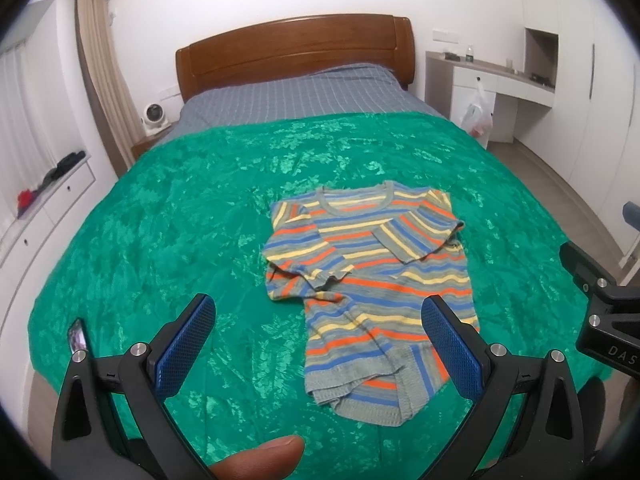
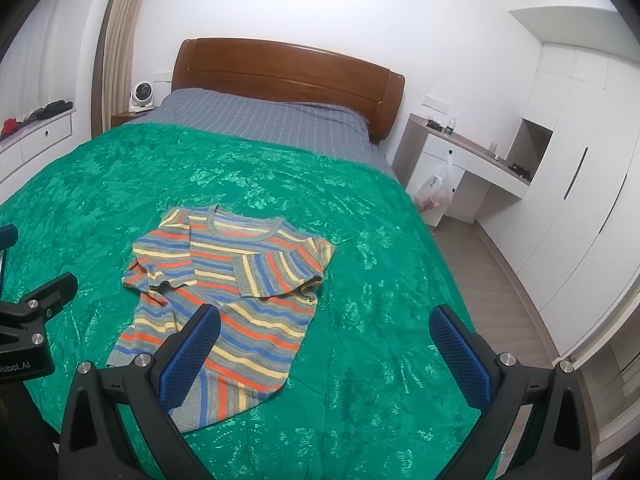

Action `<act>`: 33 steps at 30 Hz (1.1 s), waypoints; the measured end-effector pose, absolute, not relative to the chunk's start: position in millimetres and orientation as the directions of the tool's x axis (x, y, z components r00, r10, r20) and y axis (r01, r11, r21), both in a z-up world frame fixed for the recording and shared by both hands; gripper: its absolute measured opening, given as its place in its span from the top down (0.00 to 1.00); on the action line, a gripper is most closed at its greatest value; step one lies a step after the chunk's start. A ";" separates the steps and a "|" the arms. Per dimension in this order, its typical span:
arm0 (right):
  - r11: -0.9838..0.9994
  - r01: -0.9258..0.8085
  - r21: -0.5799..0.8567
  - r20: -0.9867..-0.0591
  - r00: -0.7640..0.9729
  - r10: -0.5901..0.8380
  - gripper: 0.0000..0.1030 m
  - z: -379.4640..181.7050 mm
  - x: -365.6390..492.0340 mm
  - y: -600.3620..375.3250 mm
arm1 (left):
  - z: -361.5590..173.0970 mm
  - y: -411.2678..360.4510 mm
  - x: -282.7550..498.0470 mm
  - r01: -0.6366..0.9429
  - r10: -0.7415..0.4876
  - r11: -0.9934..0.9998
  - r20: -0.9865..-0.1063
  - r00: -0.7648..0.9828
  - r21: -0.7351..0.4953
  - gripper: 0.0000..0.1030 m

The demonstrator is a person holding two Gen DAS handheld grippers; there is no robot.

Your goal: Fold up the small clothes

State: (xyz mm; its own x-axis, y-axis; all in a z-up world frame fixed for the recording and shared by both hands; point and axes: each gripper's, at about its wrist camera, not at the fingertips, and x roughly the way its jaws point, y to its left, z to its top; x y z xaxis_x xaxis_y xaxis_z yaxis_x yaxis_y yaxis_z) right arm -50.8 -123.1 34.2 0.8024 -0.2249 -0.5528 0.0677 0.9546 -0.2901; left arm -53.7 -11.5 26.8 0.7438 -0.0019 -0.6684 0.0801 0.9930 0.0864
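Observation:
A small striped shirt in grey, blue, orange and yellow lies flat on the green bedspread, collar toward the headboard, both sleeves folded in over the chest. It also shows in the right wrist view. My left gripper is open and empty, hovering above the shirt's hem at the near edge of the bed. My right gripper is open and empty, above the shirt's lower right side. Each gripper's body shows at the edge of the other's view.
The bed has a grey checked sheet and a wooden headboard at the far end. A white desk with a hanging plastic bag stands to the right. White drawers run along the left wall.

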 end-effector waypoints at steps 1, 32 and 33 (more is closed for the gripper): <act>0.954 0.069 -0.291 -0.552 0.802 -0.227 0.00 34.2 -50.8 -123.0 | 26.5 -11.4 -53.6 0.080 -0.001 0.993 -0.669 0.743 0.088 0.00; 0.949 0.073 -0.306 -0.546 0.803 -0.238 0.00 31.1 -49.3 -119.2 | 18.1 -5.2 -49.8 0.077 0.000 0.994 -0.686 0.728 0.082 0.00; 0.949 0.072 -0.306 -0.546 0.803 -0.237 0.00 31.1 -49.4 -119.1 | 18.0 -5.7 -49.9 0.077 0.000 0.994 -0.686 0.728 0.082 0.00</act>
